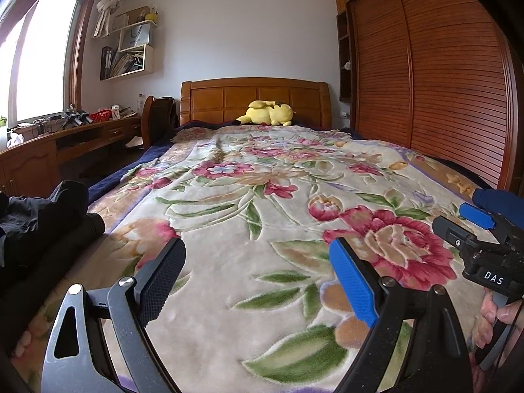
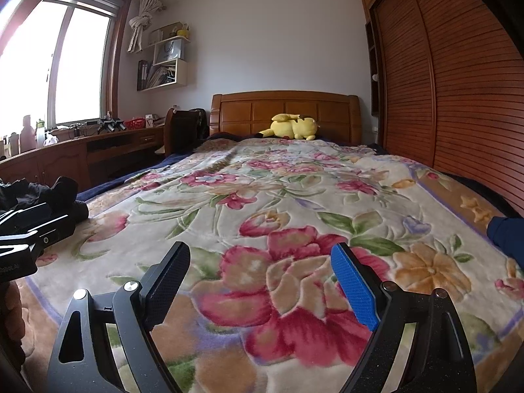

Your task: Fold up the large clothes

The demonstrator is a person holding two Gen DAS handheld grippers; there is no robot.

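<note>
A pile of dark black clothes lies on the bed's left side, also visible in the right wrist view as the dark pile. A dark blue garment pokes in at the right edge, and the same blue cloth shows in the right wrist view. My left gripper hovers open over the floral blanket with nothing between its pads. My right gripper is open too, over a big red flower. Each gripper appears at the other view's edge: the right one, the left one.
A yellow plush toy lies by the wooden headboard. A slatted wardrobe runs along the right of the bed. A desk with clutter stands under the window on the left. A hand holds the right gripper's handle.
</note>
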